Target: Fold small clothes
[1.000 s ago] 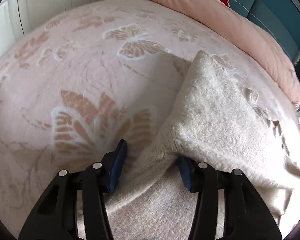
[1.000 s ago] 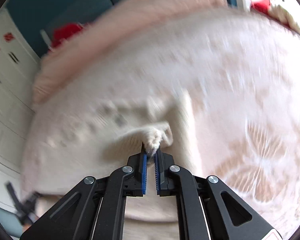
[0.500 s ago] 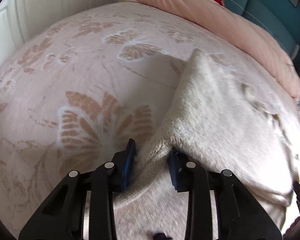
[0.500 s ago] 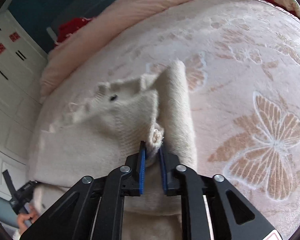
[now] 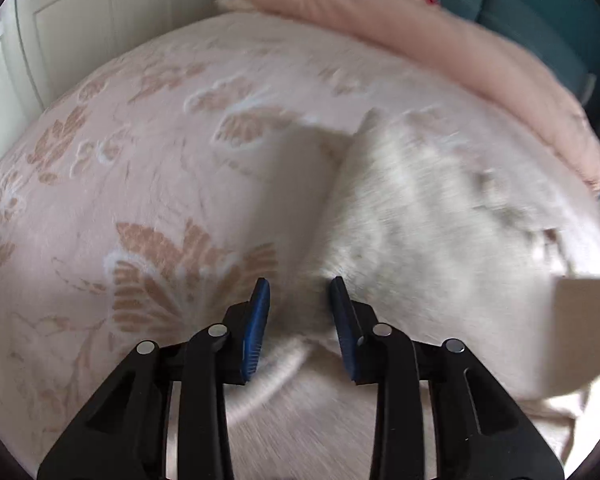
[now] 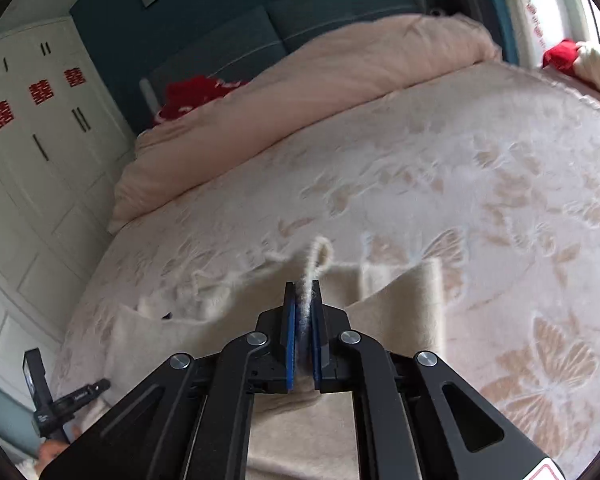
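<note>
cream knit sweater point(image 6: 384, 300) on the bed point(image 6: 500, 184) is clamped by the right gripper point(image 6: 304, 292); a fold is pinched by the left gripper point(image 5: 298, 294); no writing can be read.

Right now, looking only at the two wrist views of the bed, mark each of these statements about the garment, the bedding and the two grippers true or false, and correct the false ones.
1. The right gripper is shut on a fold of the cream knitted sweater. True.
2. The sweater lies on a plain dark blue blanket. False: it lies on a pale pink bedspread with tan butterfly patterns.
3. The left gripper has knitted fabric between its blue pads. True.
4. The rolled pink duvet lies at the head end of the bed. True.
5. The white wardrobe doors carry green stickers. False: the stickers are red.
</note>
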Motion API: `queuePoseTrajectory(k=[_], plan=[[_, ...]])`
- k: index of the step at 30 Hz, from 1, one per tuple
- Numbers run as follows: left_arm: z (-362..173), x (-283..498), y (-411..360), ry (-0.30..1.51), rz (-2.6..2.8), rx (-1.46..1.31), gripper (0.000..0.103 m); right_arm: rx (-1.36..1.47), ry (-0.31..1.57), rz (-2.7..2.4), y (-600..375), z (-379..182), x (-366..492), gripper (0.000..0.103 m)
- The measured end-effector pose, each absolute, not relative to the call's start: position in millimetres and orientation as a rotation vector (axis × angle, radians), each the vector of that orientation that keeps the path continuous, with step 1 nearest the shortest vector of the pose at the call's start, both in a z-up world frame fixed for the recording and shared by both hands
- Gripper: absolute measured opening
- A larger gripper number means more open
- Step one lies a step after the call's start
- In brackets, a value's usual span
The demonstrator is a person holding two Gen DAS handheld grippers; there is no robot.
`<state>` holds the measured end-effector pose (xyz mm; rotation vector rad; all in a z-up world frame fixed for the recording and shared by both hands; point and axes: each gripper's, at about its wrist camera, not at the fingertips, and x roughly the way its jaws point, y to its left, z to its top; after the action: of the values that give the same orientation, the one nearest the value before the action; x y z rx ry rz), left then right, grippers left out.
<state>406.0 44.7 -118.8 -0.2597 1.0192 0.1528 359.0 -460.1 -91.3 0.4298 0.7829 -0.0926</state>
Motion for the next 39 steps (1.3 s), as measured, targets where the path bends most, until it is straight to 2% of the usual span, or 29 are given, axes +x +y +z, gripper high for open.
queuePoseTrajectory(k=[1, 3, 4, 6, 7, 9, 11, 13, 18, 22, 25, 26, 28, 31, 32, 33, 34, 35, 36, 39], plan=[[-124, 406, 47, 1.021, 0.154, -0.271, 0.034, 0.406, 0.839, -0.133, -466, -109, 364, 0.006], [-126, 401, 46, 0.989, 0.154, -0.257, 0.035, 0.439, 1.090, -0.167, -480, -173, 378, 0.006], [-125, 400, 43, 0.984, 0.153, -0.232, 0.035, 0.446, 1.082, -0.162, -482, -179, 374, 0.005], [-119, 397, 48, 0.978, 0.135, -0.253, 0.035, 0.495, 0.989, -0.191, -484, -158, 356, 0.014], [-114, 392, 57, 0.976, 0.113, -0.305, 0.039, 0.534, 0.969, -0.188, -484, -148, 346, 0.020], [-104, 379, 70, 0.980, 0.091, -0.352, 0.044, 0.561, 0.932, -0.143, -480, -126, 315, 0.020], [-93, 354, 87, 0.979, 0.061, -0.349, 0.049, 0.514, 0.941, -0.145, -472, -108, 269, 0.037], [-86, 326, 102, 0.994, 0.028, -0.336, 0.059, 0.497, 0.986, -0.146, -467, -101, 220, 0.047], [-90, 220, 145, 1.094, -0.010, -0.387, 0.065, 0.482, 1.131, -0.182, -443, -101, 102, 0.054], [-103, 158, 153, 1.149, -0.014, -0.450, 0.079, 0.551, 1.184, -0.156, -416, -111, 45, 0.064], [-104, 134, 140, 1.110, -0.025, -0.444, 0.092, 0.627, 1.190, -0.125, -401, -125, 39, 0.068], [-105, 132, 135, 1.103, -0.033, -0.460, 0.094, 0.654, 1.182, -0.120, -398, -131, 39, 0.074], [-108, 133, 125, 1.094, 0.012, -0.465, 0.098, 0.676, 1.146, -0.121, -392, -134, 45, 0.078], [-110, 140, 116, 1.102, 0.036, -0.460, 0.098, 0.695, 1.124, -0.120, -385, -136, 55, 0.078], [-109, 142, 114, 1.101, 0.022, -0.473, 0.091, 0.700, 1.118, -0.121, -384, -136, 57, 0.073], [-108, 142, 113, 1.104, -0.005, -0.496, 0.082, 0.708, 1.113, -0.109, -383, -136, 57, 0.063], [-107, 145, 110, 1.114, -0.060, -0.522, 0.054, 0.711, 1.120, -0.097, -382, -136, 60, 0.019], [-107, 147, 109, 1.131, -0.080, -0.511, 0.025, 0.731, 1.136, -0.083, -383, -138, 61, 0.013], [-107, 147, 111, 1.148, -0.082, -0.496, 0.011, 0.746, 1.123, -0.083, -384, -135, 59, 0.012], [-95, 137, 129, 1.141, -0.047, -0.553, 0.007, 0.693, 1.072, -0.072, -381, -109, 56, 0.011]])
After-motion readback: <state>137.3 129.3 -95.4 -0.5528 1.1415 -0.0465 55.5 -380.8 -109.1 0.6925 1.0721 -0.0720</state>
